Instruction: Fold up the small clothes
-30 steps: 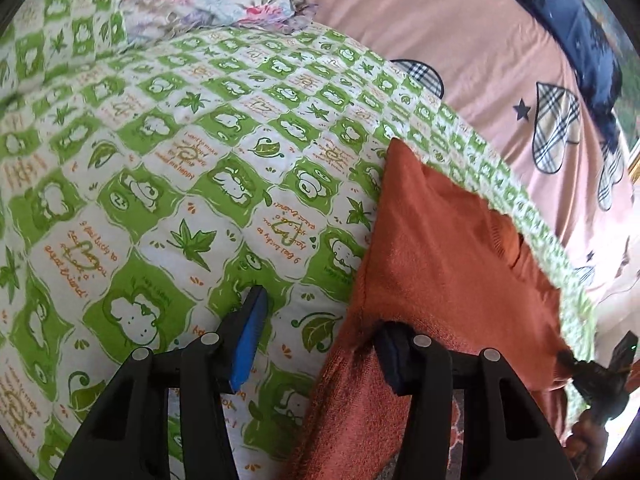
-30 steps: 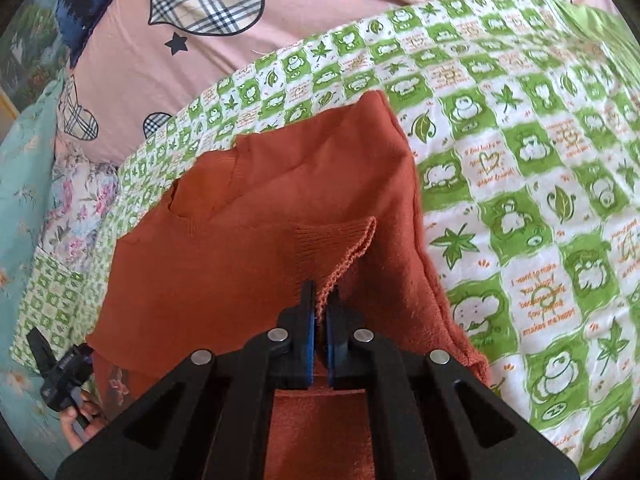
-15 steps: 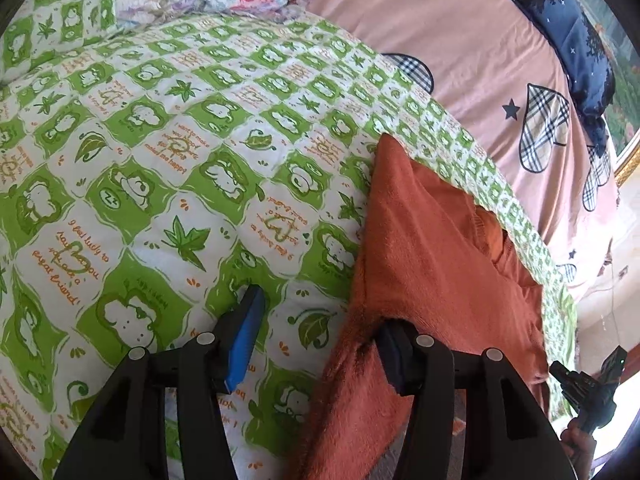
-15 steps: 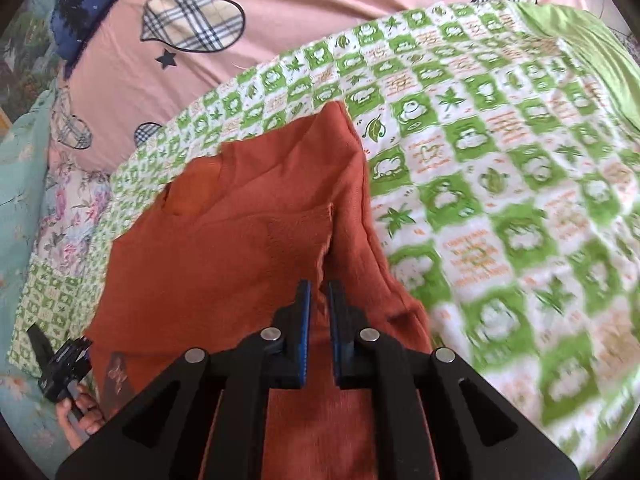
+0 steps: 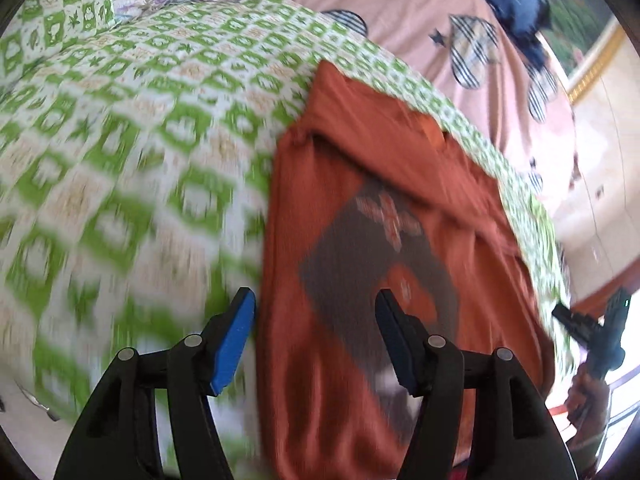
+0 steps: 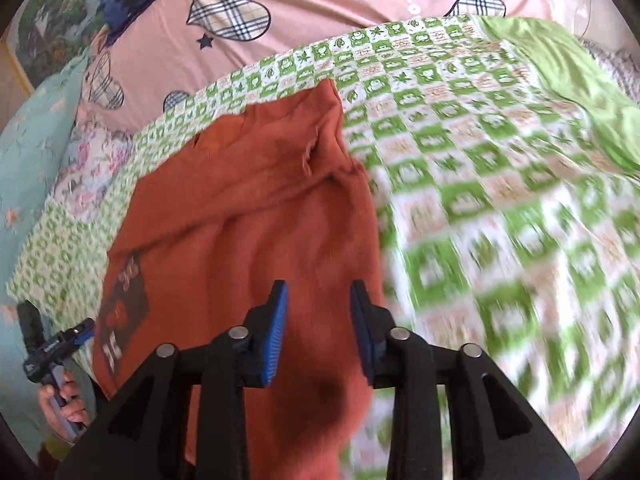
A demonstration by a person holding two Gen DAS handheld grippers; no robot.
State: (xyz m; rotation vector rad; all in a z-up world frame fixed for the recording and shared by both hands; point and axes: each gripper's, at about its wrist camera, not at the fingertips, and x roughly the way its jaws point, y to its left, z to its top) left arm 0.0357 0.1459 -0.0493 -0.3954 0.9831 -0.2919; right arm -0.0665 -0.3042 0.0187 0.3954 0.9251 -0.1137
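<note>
Sweater [image 5: 384, 216] lies on the green-checked quilt [image 5: 132, 148], close to that quilt's far edge, where a pink sheet [image 5: 404, 4] with plaid hearts begins. It is rust-orange knit. In the left wrist view a dark grey diamond panel with an orange heart shows on it, and a fold of the cloth runs slantwise across its upper part. In the right wrist view the same sweater [image 6: 256, 220] spreads from the near edge of the frame up toward the pink sheet [image 6: 328, 0], with a frayed cuff or hem edge lying on it near its right side and a strip of the dark panel showing at its left.

Left gripper [image 5: 314, 340] has its jaws wide apart and holds nothing; its blue-padded left finger is over the quilt just beside the sweater's edge, and its right finger is over the grey panel. Right gripper [image 6: 318, 332] also has its jaws apart, though less widely, both fingers over the orange knit near the sweater's right edge, with no cloth between the pads.

Each view catches the other tool at its margin: the left gripper [image 6: 52, 344] in a hand [image 6: 60, 404] at lower left of the right wrist view, the right gripper [image 5: 592, 324] at the far right of the left wrist view. Quilt [image 6: 500, 184] near both cameras is blurred.
</note>
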